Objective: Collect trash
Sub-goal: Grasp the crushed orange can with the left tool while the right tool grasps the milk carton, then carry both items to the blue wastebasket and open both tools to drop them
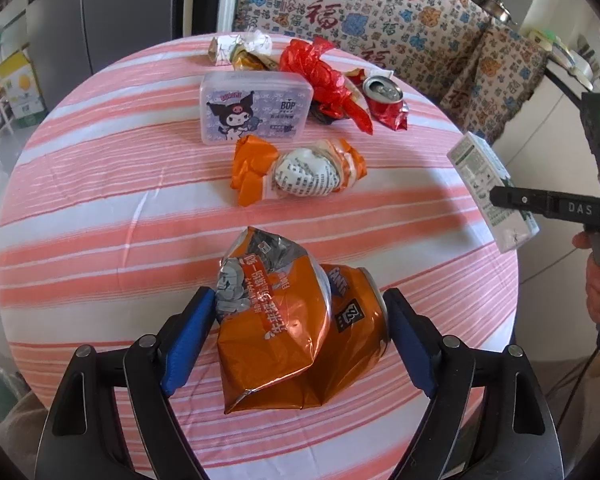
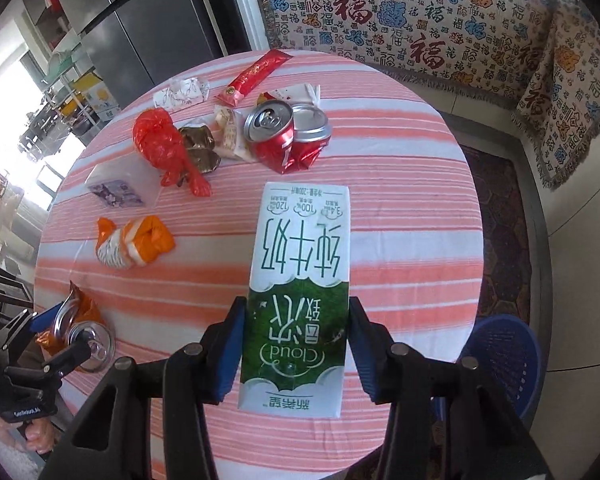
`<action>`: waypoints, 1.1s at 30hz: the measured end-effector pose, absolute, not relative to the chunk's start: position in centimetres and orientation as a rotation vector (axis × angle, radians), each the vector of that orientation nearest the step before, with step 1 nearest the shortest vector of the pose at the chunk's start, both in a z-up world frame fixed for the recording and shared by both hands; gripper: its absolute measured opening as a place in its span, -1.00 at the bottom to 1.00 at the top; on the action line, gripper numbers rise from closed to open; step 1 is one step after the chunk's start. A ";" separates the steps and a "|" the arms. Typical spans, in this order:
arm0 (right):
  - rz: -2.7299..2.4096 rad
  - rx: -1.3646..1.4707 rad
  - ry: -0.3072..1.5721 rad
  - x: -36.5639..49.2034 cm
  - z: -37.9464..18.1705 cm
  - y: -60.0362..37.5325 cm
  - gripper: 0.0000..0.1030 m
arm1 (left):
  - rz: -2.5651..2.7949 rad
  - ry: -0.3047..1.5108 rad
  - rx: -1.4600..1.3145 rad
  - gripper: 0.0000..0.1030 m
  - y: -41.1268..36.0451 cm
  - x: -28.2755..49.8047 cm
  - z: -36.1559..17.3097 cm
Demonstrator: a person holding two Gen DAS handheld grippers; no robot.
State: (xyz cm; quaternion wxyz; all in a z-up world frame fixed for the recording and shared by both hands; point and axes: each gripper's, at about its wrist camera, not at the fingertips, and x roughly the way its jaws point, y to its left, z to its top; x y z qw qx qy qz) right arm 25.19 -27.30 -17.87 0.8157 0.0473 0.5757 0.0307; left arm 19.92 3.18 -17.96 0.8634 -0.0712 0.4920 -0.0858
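While left gripper [image 1: 300, 320] straddled orange snack bag [image 1: 268, 320] and orange Fanta can [image 1: 356, 320] at near table edge, blue pads hugged both sides, clenched on bag and can together. Bag crinkly foil, can smooth, dented, long axis running away from tool. Further right, right gripper [image 2: 296, 344] clamped milk carton [image 2: 300, 280], stiff flat-sided box, long axis straight ahead, held above striped tablecloth [image 2: 400, 184]. Blue basket [image 2: 508, 356] sat low off table's right edge, nearest right hand: likely drop point.

The orange bag [image 1: 268, 320] hides most of the can [image 1: 356, 320]. The carton [image 1: 492, 192] is partly behind the right tongs [image 1: 512, 200].
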 end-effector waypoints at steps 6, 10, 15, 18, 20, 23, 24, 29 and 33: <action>0.068 0.093 1.239 23.9 -18.5 -27.5 -0.05 | -0.161 1.081 -0.094 0.62 3.0 20.3 -19.1; 0.070 0.099 1.214 22.9 -17.8 -27.9 -0.05 | -0.171 1.062 -0.076 0.60 3.0 19.5 -18.8; 0.062 0.130 1.169 21.8 -16.3 -29.8 -0.05 | -0.201 1.009 -0.093 0.59 2.0 19.0 -16.4; 0.037 0.157 1.151 21.2 -15.6 -32.2 -0.05 | -0.262 0.969 -0.085 0.59 -0.6 19.2 -14.1; -0.003 0.171 1.139 20.6 -15.2 -34.6 -0.05 | -0.322 0.944 -0.082 0.59 -3.1 19.5 -12.6; -0.082 0.205 1.126 19.1 -14.7 -38.9 -0.05 | -0.421 0.924 -0.078 0.59 -7.6 20.4 -11.2; -0.108 0.214 1.123 18.6 -14.5 -40.3 -0.05 | -0.451 0.921 -0.076 0.59 -9.2 20.7 -10.9; -0.233 0.269 1.118 15.8 -14.5 -47.2 -0.05 | -0.610 0.907 -0.043 0.59 -18.8 22.4 -10.2; -0.324 0.338 1.126 13.7 -15.9 -52.2 -0.04 | -0.721 0.930 -0.052 0.60 -25.9 23.7 -11.3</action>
